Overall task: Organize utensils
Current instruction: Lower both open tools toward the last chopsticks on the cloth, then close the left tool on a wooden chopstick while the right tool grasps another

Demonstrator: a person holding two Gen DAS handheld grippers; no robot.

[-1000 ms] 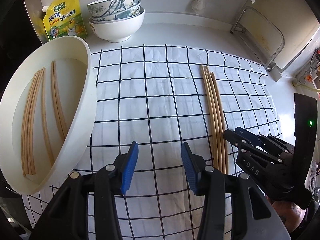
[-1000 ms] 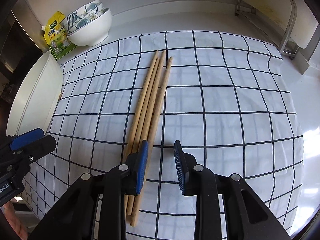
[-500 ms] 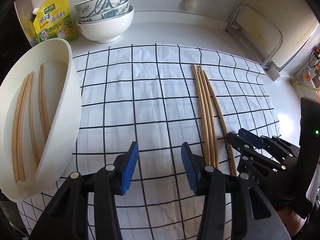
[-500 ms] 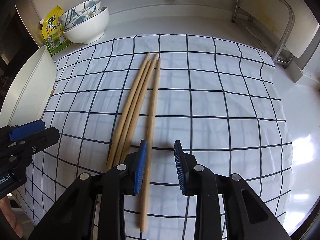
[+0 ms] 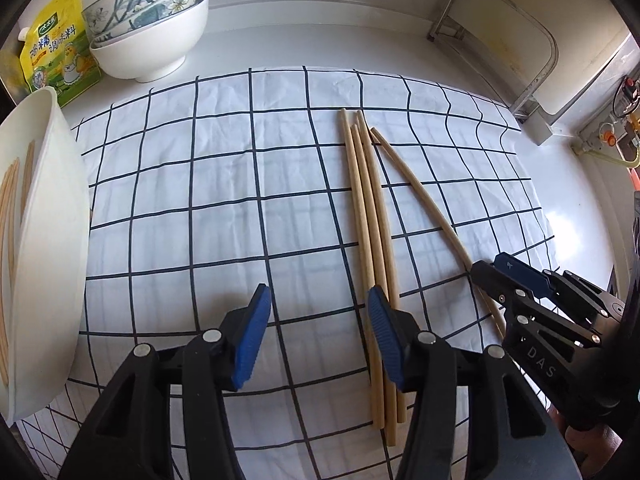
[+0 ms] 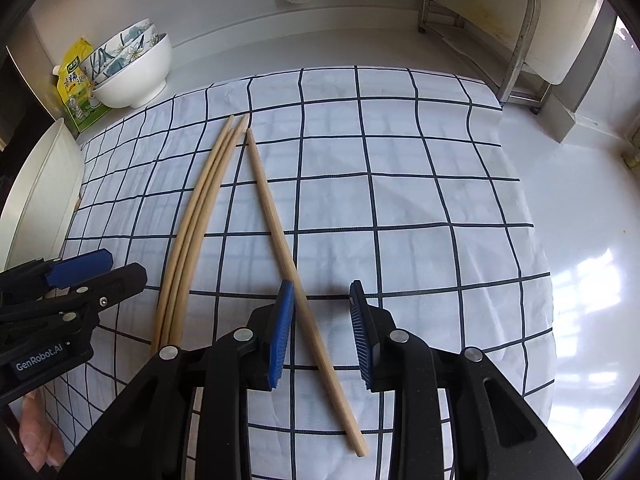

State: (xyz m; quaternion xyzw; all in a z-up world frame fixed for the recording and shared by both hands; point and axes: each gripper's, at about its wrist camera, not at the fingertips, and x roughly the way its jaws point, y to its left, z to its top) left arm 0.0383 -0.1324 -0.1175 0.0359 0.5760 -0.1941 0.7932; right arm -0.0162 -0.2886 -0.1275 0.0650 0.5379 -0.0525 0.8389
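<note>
Right tongs agape astride chopstick

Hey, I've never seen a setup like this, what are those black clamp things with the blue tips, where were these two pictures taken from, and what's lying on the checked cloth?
Those are two hand-held grippers, one in each of a person's hands, with no robot arm behind them. Each carries a wide-angle camera that looks forward along its two fingers, so each picture is one gripper's own view.

One picture comes from the left gripper, the other from the right gripper. Each also shows the other gripper at its edge.

On the checked cloth lie three chopsticks together and one single chopstick angled apart from them. A white tray at the left holds more chopsticks. Behind are stacked bowls and a yellow packet.

Nothing is held. The left gripper's jaws have just been opening, with nothing between them. The single chopstick lies between the right gripper's open pads.
</note>
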